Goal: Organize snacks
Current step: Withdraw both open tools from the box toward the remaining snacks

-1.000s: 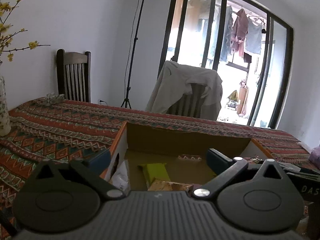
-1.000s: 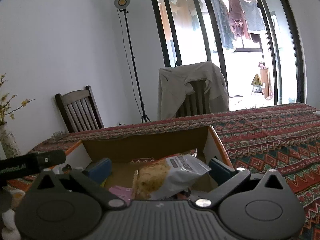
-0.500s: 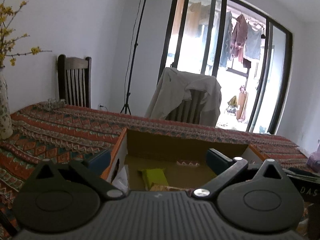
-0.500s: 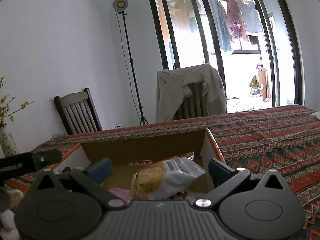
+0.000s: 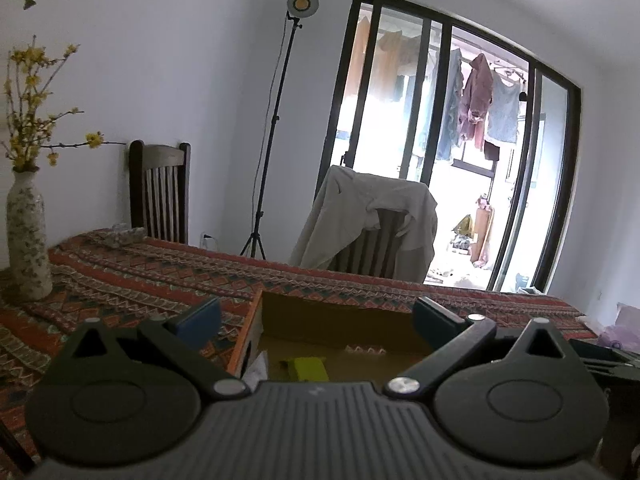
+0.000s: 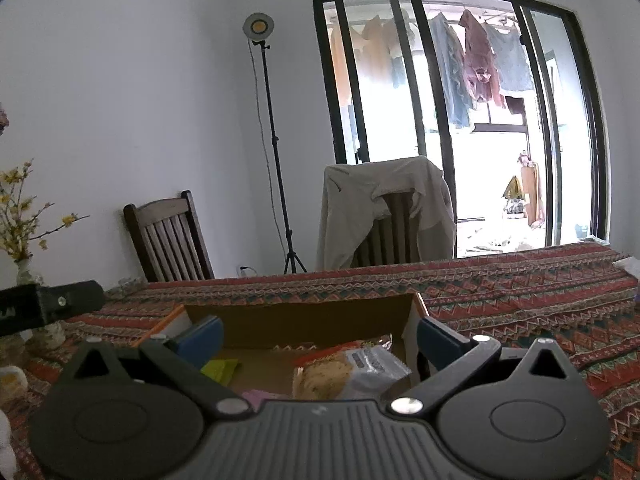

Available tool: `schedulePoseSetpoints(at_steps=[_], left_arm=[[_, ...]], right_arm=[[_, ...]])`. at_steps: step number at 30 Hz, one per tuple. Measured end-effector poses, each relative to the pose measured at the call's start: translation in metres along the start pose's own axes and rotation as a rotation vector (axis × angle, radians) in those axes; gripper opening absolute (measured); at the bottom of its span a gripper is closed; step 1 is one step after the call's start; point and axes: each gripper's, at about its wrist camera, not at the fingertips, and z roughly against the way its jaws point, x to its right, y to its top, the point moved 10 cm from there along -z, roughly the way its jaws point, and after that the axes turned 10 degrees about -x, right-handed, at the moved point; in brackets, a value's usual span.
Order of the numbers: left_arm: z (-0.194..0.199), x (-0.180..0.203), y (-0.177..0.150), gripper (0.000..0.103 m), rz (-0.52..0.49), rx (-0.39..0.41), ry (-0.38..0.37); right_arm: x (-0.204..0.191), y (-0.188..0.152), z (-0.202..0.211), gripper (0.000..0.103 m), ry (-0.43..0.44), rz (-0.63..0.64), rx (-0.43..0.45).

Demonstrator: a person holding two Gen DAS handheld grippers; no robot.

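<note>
An open cardboard box [image 5: 340, 314] sits on the patterned tablecloth; it also shows in the right wrist view [image 6: 304, 318]. Inside lie a yellow-green packet [image 5: 308, 368], seen too in the right wrist view [image 6: 220, 370], a clear bag of pale biscuits [image 6: 348, 372] and a pink packet [image 6: 260, 396]. My left gripper [image 5: 316, 320] is open and empty above the box's near left side. My right gripper [image 6: 318, 336] is open and empty over the box, just above the biscuit bag. The left gripper's body [image 6: 48, 306] shows at the left of the right wrist view.
A speckled vase [image 5: 28, 240] with yellow flowers stands on the table at left. Two wooden chairs [image 5: 160, 196] stand behind the table, one draped with a beige jacket [image 5: 372, 216]. A light stand [image 5: 276, 120] and glass doors are behind. A white object [image 6: 8, 432] lies at the near left.
Both grippers have tilted up and back, so the box sits lower in both views. The biscuit bag stays in the box, and both jaws stay open.
</note>
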Motion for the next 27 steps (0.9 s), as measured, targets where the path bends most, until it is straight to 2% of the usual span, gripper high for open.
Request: schedulePoseSetpoints(at_steps=[11, 27], left_arm=[[0.043, -0.016, -0.024, 0.103, 0.009, -0.012, 0.009], [0.104, -0.041, -0.08, 0.103, 0.0, -0.071, 0.016]], right_arm=[[-0.007, -0.026, 0.037, 0.103, -0.011, 0.01, -0.03], [-0.028, -0.08, 0.085, 0.103, -0.017, 0.039, -0.101]])
